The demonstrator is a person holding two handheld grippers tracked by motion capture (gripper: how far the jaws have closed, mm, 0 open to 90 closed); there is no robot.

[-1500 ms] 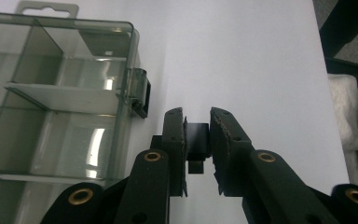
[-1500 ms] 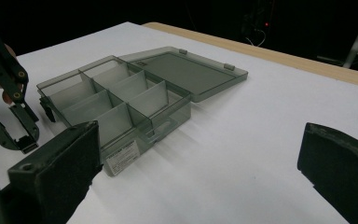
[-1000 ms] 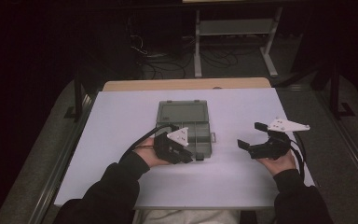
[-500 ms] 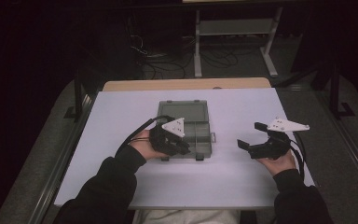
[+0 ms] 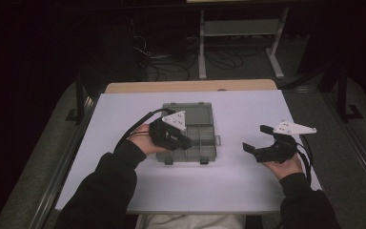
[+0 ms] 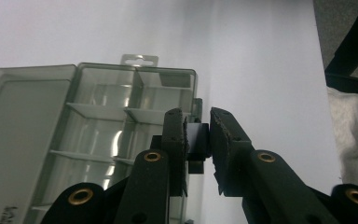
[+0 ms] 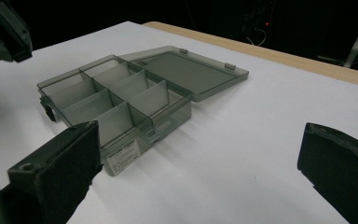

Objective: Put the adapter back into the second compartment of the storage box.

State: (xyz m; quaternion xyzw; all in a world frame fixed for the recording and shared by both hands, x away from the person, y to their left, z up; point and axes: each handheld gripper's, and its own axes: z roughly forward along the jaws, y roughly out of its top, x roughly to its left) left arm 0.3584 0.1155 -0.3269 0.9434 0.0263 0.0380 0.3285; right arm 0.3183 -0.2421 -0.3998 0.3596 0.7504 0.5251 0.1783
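Note:
A clear grey compartment box [image 5: 203,142] lies open mid-table, its lid [image 5: 193,112] folded flat at the far side. Its divided cells [image 7: 112,98] look empty. My left gripper [image 5: 186,143] hovers over the box's left half, shut on a small dark block [image 6: 198,138] that sits between its pads above the box [image 6: 98,126]. My right gripper [image 5: 256,137] rests to the right of the box, held low over the table with its jaws wide open and nothing between them [image 7: 200,140]. The left gripper [image 7: 4,28] also appears at the top left of the right gripper view.
A white sheet [image 5: 248,109] covers the table, with a wooden strip [image 5: 190,86] along its far edge. Beyond stand a metal shelf frame [image 5: 238,28] and floor cables [image 5: 171,67]. White cloth [image 6: 349,135] lies past the table's near edge.
My left gripper has risen and drifted a little back over the box, the block still in its jaws. The right gripper has stayed put.

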